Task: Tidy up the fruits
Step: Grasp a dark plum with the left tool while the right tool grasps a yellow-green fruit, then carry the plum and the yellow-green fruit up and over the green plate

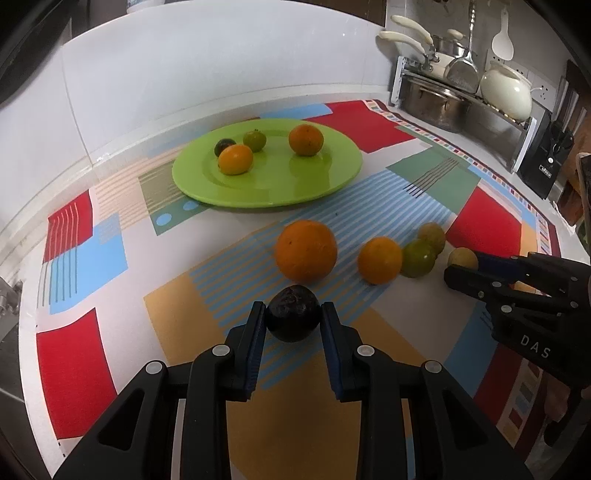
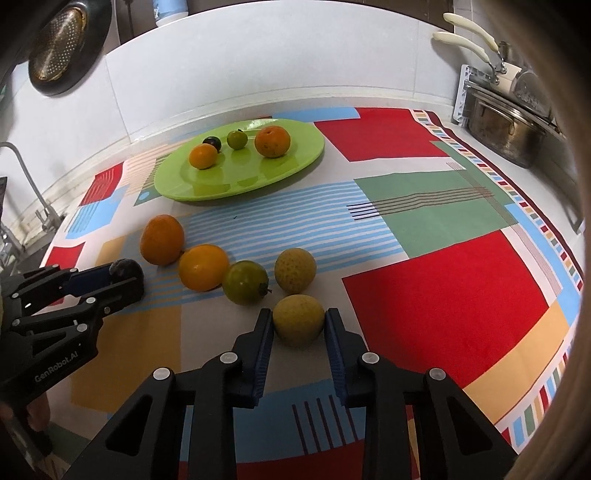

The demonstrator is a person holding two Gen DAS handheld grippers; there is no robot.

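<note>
We have both claws clenched on fruit low over the counter (image 2: 424,136): our left claw (image 1: 293,317) grips the dark fruit (image 1: 293,314), our right claw (image 2: 298,323) the yellow fruit (image 2: 298,319), likely bound for the green plate (image 1: 266,192) where four already sit.

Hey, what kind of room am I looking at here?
Most likely a home kitchen counter. A dish rack holds a steel pot and white-handled pans, a tap stands at the left edge, and a knife block sits by the wall.
</note>
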